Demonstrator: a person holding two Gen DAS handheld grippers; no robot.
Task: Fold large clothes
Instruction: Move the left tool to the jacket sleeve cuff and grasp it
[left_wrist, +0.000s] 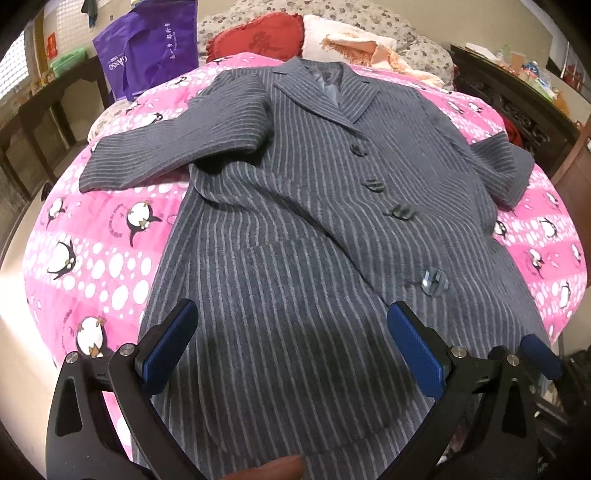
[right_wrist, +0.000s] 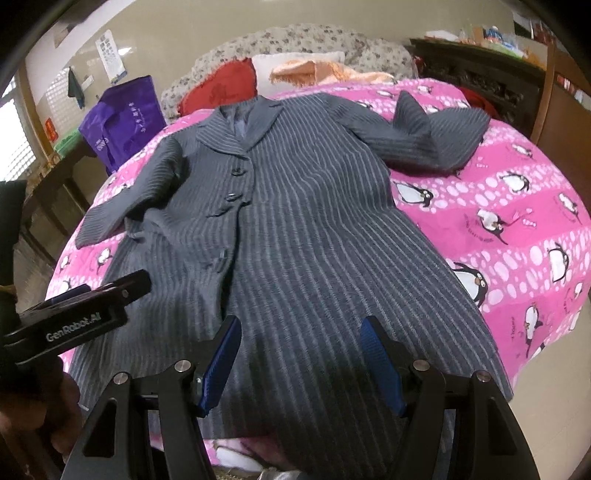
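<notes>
Bed cover (left_wrist: 92, 266): pink fleece printed with penguins and white dots — soft, so cloth dragged across it will likely bunch rather than slide.
Coat (left_wrist: 295, 206): long grey pinstriped coat, thick woolly weave, lying face up and buttoned along the bed, collar far, hem near both grippers.
Sleeves: left sleeve (left_wrist: 155, 147) bent across beside the chest; right sleeve (right_wrist: 432, 136) thrown outward, its cuff end humped up.
Step in hand: judged to be the start — nothing folded yet. Best to flatten and bring the sleeves in over the chest first, then pinch the hem corners through both layers and carry them up toward the collar, keeping the stripes straight.
Left gripper (left_wrist: 291, 343): blue ribbed pads spread wide, released, hovering over the lower coat front, holding nothing.
Right gripper (right_wrist: 301, 358): also spread apart and empty, above the hem.
Buttons (left_wrist: 400, 212): dark, glossy, in a row down the front.
</notes>
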